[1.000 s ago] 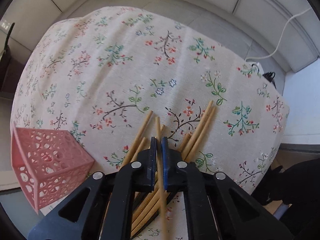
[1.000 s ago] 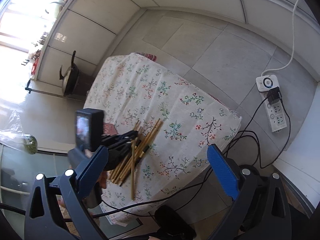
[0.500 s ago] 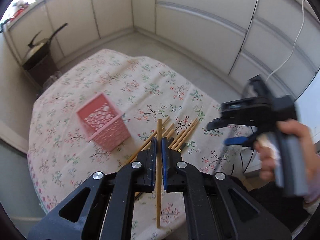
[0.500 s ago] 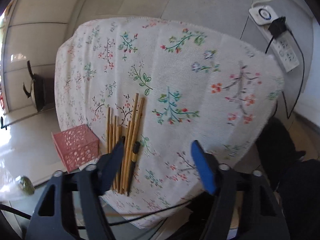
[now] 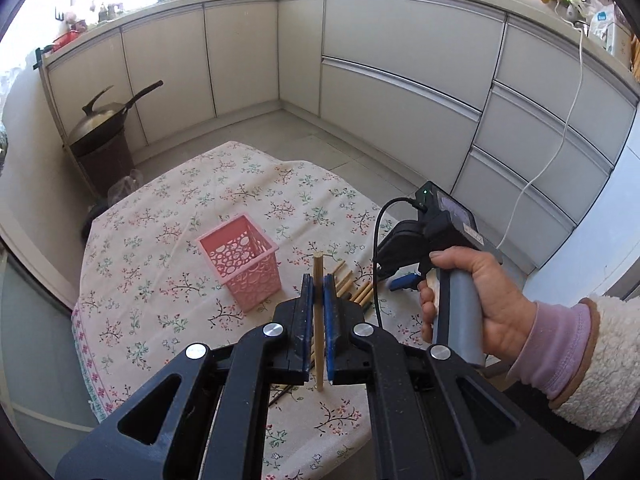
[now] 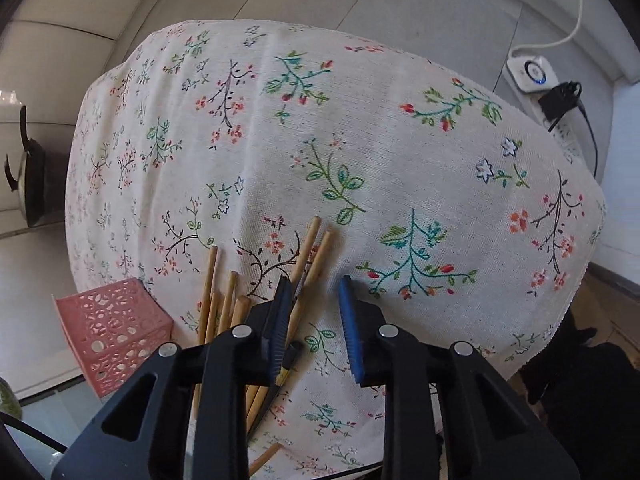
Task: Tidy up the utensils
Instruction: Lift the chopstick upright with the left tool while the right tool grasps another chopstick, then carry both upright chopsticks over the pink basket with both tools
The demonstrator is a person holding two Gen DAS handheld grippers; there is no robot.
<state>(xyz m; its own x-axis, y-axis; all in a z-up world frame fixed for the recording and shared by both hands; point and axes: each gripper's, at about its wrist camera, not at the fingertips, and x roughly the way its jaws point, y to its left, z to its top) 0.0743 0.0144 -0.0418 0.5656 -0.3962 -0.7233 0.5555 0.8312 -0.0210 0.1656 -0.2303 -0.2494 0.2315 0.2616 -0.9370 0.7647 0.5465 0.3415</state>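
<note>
Wooden chopstick [image 5: 318,312] is clamped upright in the left gripper [image 5: 318,296], lifted clear for the pink basket [image 5: 244,258]. The right gripper [image 6: 316,312], jaws just narrowed yet gripping nothing, is lowered over the remaining chopsticks [image 6: 308,248].

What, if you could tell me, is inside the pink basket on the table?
Seen from the left wrist, the pink basket shows only its own perforated inner walls through the open top, with no chopsticks sticking out. Its bottom is hidden by the near wall, so that part stays unconfirmed.

A black pan [image 5: 102,120] sits on a dark stand by the grey cupboards [image 5: 400,92]. A white power strip [image 6: 532,72] lies on the floor.
</note>
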